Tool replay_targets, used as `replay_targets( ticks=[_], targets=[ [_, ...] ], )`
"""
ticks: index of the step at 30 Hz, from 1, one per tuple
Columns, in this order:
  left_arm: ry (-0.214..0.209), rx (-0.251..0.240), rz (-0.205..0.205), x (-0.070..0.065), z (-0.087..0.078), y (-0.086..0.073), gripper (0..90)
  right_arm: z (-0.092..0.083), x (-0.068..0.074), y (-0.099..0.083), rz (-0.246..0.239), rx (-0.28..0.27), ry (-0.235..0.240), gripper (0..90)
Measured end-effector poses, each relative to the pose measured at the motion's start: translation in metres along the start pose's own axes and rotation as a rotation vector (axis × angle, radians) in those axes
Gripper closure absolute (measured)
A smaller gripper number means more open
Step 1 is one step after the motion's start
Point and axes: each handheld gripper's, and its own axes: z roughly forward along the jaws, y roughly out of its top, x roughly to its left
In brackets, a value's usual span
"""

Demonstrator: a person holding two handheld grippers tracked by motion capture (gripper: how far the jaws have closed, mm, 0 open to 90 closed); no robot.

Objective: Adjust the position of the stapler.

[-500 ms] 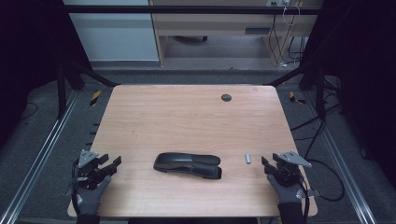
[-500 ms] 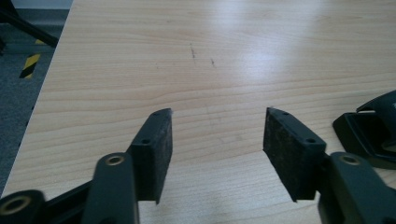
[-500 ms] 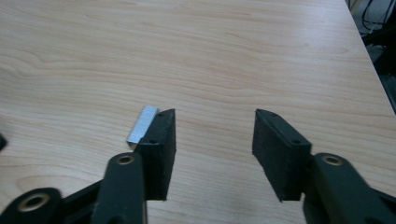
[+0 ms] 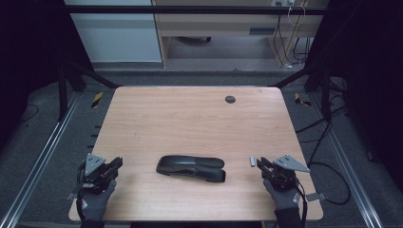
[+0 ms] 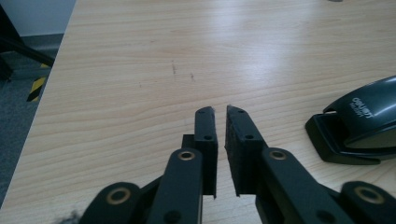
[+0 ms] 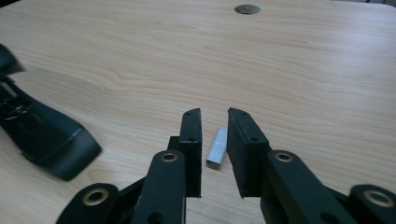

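Jaws of the right gripper (image 6: 214, 114) stand apart around the staple strip (image 6: 218, 147), not yet gripping (left gripper (image 5: 219, 111) nearly closed, empty); closing off-centre could flick it away.

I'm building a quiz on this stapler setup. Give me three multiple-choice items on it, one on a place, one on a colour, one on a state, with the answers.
1. Where does the staple strip lie?
A. Between the right gripper's fingers
B. On top of the stapler
C. At the table's far edge

2. What colour is the stapler?
A. Red
B. Black
C. White

3. How do the left gripper's fingers stand?
A. Wide open
B. Clamped on the stapler
C. Nearly together, nothing between them

Answers: 1 A, the right gripper view shows the strip on the table in the gap between the fingers. 2 B, it is dark in every view. 3 C, the left gripper view shows a thin gap over bare wood.
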Motion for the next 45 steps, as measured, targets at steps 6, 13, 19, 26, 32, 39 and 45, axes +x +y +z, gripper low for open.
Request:
replay_targets(
  ticks=[6, 13, 19, 26, 32, 39, 45],
  targets=[
    [-0.019, 0.016, 0.027, -0.009, 0.003, 0.002, 89.9, 0.004, 0.016, 0.003, -0.028, 0.001, 0.032, 83.4],
    [-0.046, 0.039, 0.068, -0.023, 0.01, 0.007, 90.0, 0.01, 0.03, 0.002, -0.052, 0.018, 0.069, 90.0],
    [-0.062, 0.043, 0.108, -0.03, 0.021, 0.017, 90.0, 0.014, 0.034, 0.0, -0.058, 0.03, 0.089, 90.0],
    [-0.09, 0.059, 0.149, -0.041, 0.042, 0.031, 90.0, 0.016, 0.039, -0.001, -0.063, 0.035, 0.101, 90.0],
    [-0.11, 0.078, 0.169, -0.052, 0.064, 0.041, 90.0, 0.019, 0.041, -0.002, -0.073, 0.042, 0.104, 90.0],
    [-0.149, 0.115, 0.18, -0.066, 0.086, 0.042, 90.0, 0.02, 0.041, -0.003, -0.066, 0.043, 0.106, 90.0],
    [-0.193, 0.145, 0.193, -0.076, 0.103, 0.039, 90.0, 0.021, 0.041, -0.004, -0.068, 0.05, 0.109, 90.0]
  ],
)
